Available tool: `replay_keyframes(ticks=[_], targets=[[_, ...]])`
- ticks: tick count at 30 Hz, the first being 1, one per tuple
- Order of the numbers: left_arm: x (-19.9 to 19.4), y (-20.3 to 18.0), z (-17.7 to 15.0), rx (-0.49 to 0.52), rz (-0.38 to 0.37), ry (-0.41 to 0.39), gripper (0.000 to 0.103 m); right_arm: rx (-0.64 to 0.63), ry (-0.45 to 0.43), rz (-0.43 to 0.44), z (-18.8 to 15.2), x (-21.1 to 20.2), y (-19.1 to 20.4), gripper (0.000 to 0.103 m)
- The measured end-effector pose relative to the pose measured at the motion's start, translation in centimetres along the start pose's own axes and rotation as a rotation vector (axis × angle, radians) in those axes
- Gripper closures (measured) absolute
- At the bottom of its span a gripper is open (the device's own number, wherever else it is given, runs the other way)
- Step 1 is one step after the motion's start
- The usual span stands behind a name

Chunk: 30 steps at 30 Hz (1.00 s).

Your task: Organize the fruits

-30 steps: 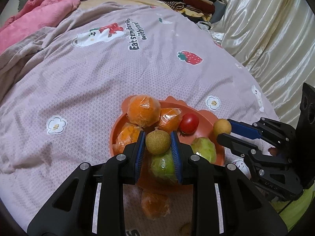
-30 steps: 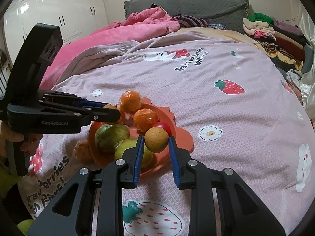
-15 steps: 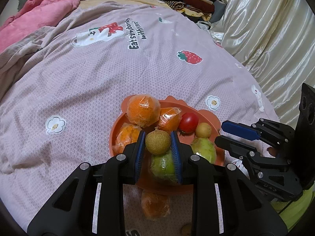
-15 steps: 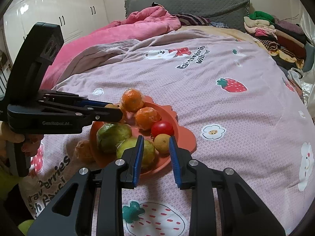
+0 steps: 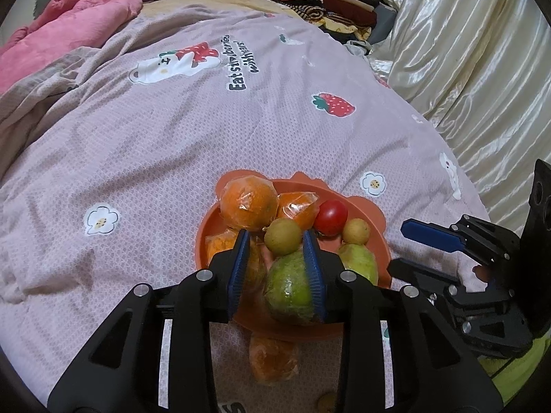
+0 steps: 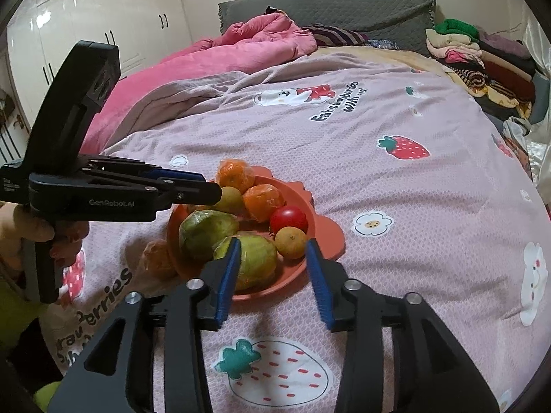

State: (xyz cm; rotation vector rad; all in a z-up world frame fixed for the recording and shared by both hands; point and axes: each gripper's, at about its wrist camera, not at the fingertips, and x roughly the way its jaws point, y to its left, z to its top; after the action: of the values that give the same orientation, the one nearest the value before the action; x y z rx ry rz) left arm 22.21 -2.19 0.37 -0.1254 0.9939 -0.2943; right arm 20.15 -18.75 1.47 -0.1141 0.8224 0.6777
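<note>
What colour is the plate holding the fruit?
The plate is orange-red; the right wrist view shows it best.

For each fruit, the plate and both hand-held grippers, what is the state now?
left hand-held gripper: jaws just opened, around the small brownish fruit, gap at one pad.
right hand-held gripper: jaws just opened, empty.
small yellow fruit: lying on the orange plate.
tomato: on the plate.
loose wrapped orange: off the plate, on the bedspread.
</note>
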Motion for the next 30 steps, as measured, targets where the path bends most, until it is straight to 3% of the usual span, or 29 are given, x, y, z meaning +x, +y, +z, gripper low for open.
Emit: replay_keyframes(ticks=[6, 10, 30], targets=[[-0.3, 0.3, 0.0, -0.008, -0.002, -0.011, 0.072, 0.003, -0.004, 0.002, -0.1, -0.2, 0.1, 0.057], [-0.8, 0.5, 0.1, -0.014, -0.005, -0.024, 0.07, 0.009, -0.01, 0.007, -0.2, -0.5, 0.1, 0.048], [-4.1, 2.2, 0.3, -0.072, 0.03, -0.097, 0.039, 0.013, -0.012, -0.02, -0.7, -1.3, 0.5, 0.028]])
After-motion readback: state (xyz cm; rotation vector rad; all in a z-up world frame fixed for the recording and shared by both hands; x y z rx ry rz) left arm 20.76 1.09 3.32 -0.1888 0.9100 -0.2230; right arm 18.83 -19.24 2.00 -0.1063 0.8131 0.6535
